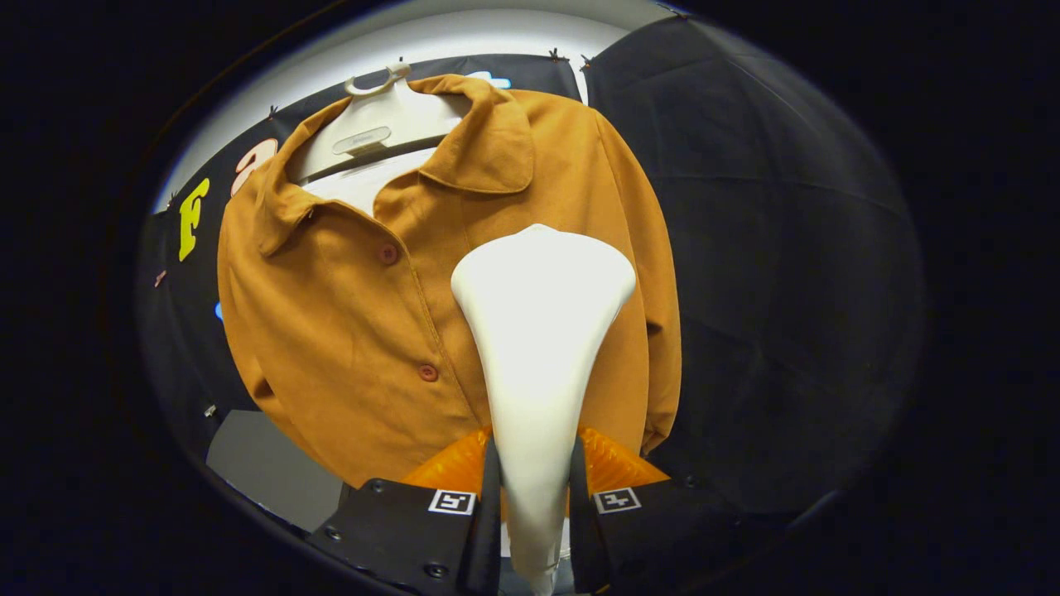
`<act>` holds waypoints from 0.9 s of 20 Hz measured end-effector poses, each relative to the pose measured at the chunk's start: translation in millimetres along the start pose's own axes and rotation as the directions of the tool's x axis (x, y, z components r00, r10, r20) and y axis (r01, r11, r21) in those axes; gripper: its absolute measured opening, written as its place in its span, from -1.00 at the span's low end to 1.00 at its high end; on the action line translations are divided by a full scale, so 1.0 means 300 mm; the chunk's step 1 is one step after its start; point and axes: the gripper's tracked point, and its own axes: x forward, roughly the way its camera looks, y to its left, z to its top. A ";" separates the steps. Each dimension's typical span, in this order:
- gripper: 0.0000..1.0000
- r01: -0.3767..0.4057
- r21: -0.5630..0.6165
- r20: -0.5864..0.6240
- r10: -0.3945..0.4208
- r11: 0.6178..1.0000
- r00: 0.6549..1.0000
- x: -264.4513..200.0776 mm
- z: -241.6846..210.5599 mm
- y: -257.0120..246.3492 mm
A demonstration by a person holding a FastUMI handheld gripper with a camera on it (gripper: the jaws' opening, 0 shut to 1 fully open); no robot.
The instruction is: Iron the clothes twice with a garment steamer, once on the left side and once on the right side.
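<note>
A mustard-orange buttoned shirt [348,314] hangs on a white hanger [377,124] against the booth's black wall. My gripper [534,472] is shut on the handle of a white garment steamer [538,331], which rises between the fingers. The steamer's wide head lies over the shirt's right half, just right of the button line, at about chest height. Whether the head touches the cloth I cannot tell. Two buttons [388,254] show left of the steamer.
Black cloth wall [770,248] stretches to the right of the shirt. A grey surface [265,463] shows below the shirt's left hem. The white ceiling [464,41] is lit above the hanger.
</note>
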 end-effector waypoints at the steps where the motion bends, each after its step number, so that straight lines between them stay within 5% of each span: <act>1: -0.26 0.004 0.000 -0.020 -0.004 1.000 1.000 0.009 -0.029 -0.004; 9: -0.26 0.030 0.012 -0.197 -0.027 0.999 0.980 0.071 -0.277 -0.060; 18: -0.26 0.094 0.015 -0.383 -0.081 0.995 0.920 0.096 -0.551 -0.142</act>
